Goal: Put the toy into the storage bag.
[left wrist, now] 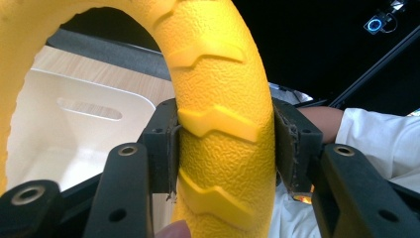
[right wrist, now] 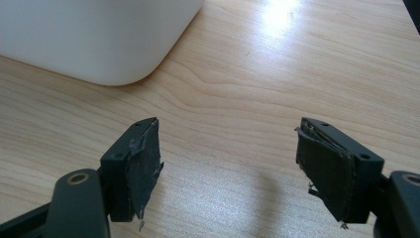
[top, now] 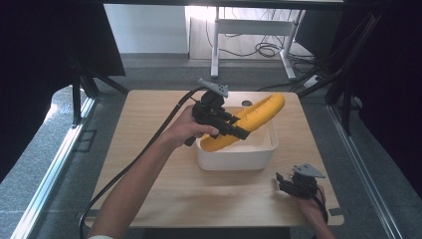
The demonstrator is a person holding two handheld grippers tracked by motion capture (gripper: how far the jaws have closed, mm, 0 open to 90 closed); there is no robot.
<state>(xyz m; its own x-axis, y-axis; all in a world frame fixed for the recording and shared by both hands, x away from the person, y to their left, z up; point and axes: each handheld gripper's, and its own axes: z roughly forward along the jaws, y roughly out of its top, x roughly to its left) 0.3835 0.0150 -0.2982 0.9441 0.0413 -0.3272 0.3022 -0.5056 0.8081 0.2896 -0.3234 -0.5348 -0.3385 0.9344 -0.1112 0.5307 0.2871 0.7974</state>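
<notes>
The yellow ring [top: 256, 119], a thick textured hoop with raised zigzag ridges, is pinched by the left gripper [top: 238, 130]: in the left gripper view its 2 black jaws are pressed against opposite flanks of the ring's band [left wrist: 223, 134], with the pads flat on the yellow surface. The rest of the hoop arches up and over to the left of those jaws. From the high view, the ring is held tilted, its lower end inside the white bin [top: 238, 154] just below the jaws and its upper end raised past the bin's far rim. The bin's inner wall [left wrist: 74, 144] with a slot handle is seen through the hoop, beyond the left jaw.

The right gripper [right wrist: 228, 168] is held spread, with nothing between its 2 jaws. The wooden table [right wrist: 277, 84] lies under it, and a rounded corner of the white bin [right wrist: 99, 34] stands ahead of its left jaw, apart from it.
</notes>
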